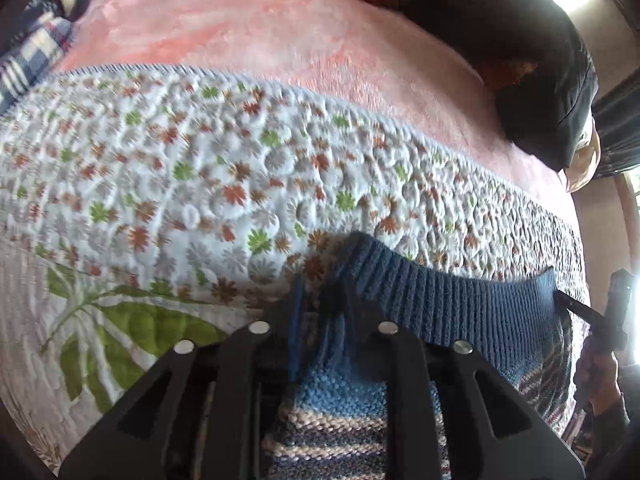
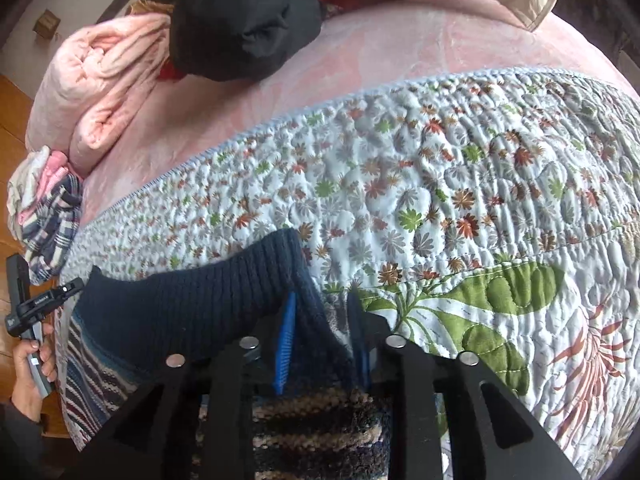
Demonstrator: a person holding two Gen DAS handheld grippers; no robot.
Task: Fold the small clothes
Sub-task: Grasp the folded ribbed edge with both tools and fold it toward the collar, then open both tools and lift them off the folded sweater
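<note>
A small striped knit sweater point(image 1: 332, 412) with a dark blue ribbed hem point(image 1: 460, 300) hangs stretched between both grippers over a flowered quilt point(image 1: 180, 168). My left gripper point(image 1: 320, 300) is shut on one corner of the hem. The right gripper point(image 1: 572, 306) shows at the far right of this view, pinching the other corner. In the right wrist view, my right gripper point(image 2: 322, 316) is shut on the ribbed hem point(image 2: 180, 304), its blue pads point(image 2: 287, 320) pressing the knit. The left gripper point(image 2: 48, 296) grips the far corner, held by a hand point(image 2: 28, 368). The striped body point(image 2: 320, 436) hangs below.
Beyond the quilt point(image 2: 440, 180) lies a pink bedcover point(image 1: 260, 32). A black garment point(image 2: 248, 20), a rolled pink blanket point(image 2: 100, 80) and a pile of plaid and pink clothes point(image 2: 48, 212) sit at the bed's edge. Wooden floor point(image 2: 12, 92) lies beside it.
</note>
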